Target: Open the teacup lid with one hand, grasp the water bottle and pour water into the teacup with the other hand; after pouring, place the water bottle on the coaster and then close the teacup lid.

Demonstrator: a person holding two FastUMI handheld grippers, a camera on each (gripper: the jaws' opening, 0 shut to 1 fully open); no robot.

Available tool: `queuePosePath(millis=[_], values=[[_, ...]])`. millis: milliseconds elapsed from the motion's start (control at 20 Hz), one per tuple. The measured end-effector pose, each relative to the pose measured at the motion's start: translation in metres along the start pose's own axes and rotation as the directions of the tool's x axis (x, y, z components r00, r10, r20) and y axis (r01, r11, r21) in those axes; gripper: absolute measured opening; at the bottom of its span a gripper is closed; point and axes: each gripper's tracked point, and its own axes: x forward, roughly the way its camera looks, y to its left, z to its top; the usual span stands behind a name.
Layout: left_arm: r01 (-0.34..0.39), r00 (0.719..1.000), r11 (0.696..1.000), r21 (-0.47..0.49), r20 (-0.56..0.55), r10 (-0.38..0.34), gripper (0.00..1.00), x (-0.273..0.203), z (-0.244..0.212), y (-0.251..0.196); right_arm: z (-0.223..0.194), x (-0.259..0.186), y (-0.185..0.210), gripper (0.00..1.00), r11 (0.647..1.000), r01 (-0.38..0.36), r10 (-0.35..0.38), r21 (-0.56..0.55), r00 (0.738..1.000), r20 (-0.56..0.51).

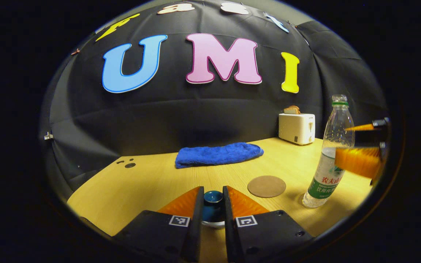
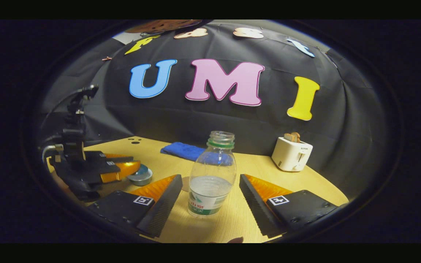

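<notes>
On the pale wooden table [image 1: 152,182], the left gripper [image 1: 212,204] clamps the dark blue teacup lid [image 1: 212,199]; a round brown coaster [image 1: 266,186] lies beside the clear green-labelled water bottle [image 2: 211,175], which stands between the right gripper [image 2: 210,199]'s spread fingers, untouched.

Cloth-walled booth, wooden table [image 1: 152,182], toaster [image 1: 297,128]
</notes>
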Motion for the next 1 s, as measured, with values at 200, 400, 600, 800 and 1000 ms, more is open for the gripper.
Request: queuePosePath(millis=[200, 400, 600, 800, 1000], values=[[-0.013, 1.000, 1.000, -0.021, 0.003, 0.014, 0.27, -0.005, 0.012, 0.011, -0.045, 0.008, 0.003, 0.98, 0.999, 0.009, -0.005, 0.031, 0.993, -0.118], [-0.015, 1.000, 1.000, -0.018, -0.002, 0.015, 0.31, -0.008, 0.009, 0.015, -0.066, 0.012, 0.003, 0.98, 0.998, 0.024, -0.011, 0.066, 0.982, -0.189], [-0.017, 1.000, 1.000, -0.006, -0.003, 0.017, 0.31, -0.007, 0.007, 0.018, -0.083, 0.017, 0.010, 0.98, 0.998, 0.010, 0.006, 0.062, 0.968, -0.249], [-0.024, 1.000, 1.000, -0.003, -0.007, 0.024, 0.31, -0.007, 0.005, 0.024, -0.086, 0.026, 0.008, 0.76, 0.998, 0.005, 0.013, 0.065, 0.961, -0.278], [-0.041, 0.999, 0.999, -0.001, -0.008, 0.041, 0.31, -0.011, 0.005, 0.035, -0.067, 0.029, -0.018, 0.77, 0.988, 0.034, -0.076, -0.152, 0.958, -0.275]])
